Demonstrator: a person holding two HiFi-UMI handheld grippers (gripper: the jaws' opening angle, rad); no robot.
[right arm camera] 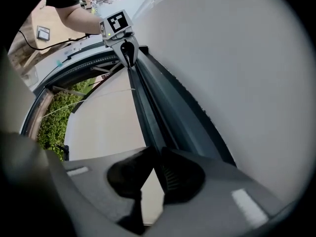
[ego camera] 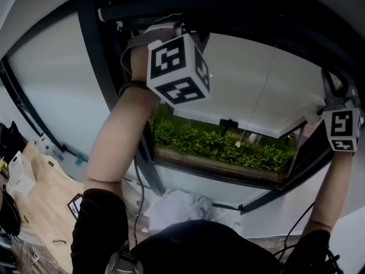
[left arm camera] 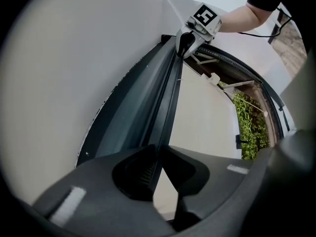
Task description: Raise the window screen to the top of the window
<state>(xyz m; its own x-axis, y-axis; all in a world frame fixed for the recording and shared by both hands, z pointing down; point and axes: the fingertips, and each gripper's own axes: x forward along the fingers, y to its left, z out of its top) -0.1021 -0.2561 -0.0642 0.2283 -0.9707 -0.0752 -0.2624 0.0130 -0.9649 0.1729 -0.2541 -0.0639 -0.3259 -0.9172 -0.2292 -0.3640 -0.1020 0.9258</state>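
The window screen's dark bar [left arm camera: 165, 98] runs straight from one gripper to the other, close under a white surface. My left gripper [left arm camera: 158, 158] is shut on the near end of that bar, whose thin edge is pinched between the pads. At the bar's far end in the left gripper view is my right gripper [left arm camera: 183, 44]. In the right gripper view the same bar [right arm camera: 148, 107] leads away from my right gripper [right arm camera: 157, 157], which is shut on it, to my left gripper [right arm camera: 128, 53]. The head view has both arms raised high: left gripper [ego camera: 162, 32], right gripper [ego camera: 331, 93].
Below the bar hangs a pale panel [ego camera: 256, 90] with a black clip [ego camera: 228, 123] and a pull cord [ego camera: 238, 144]. A green hedge [ego camera: 217, 144] shows through the open lower window. Dark frame posts [ego camera: 94, 56] stand at the left; a wooden floor [ego camera: 40, 193] lies below.
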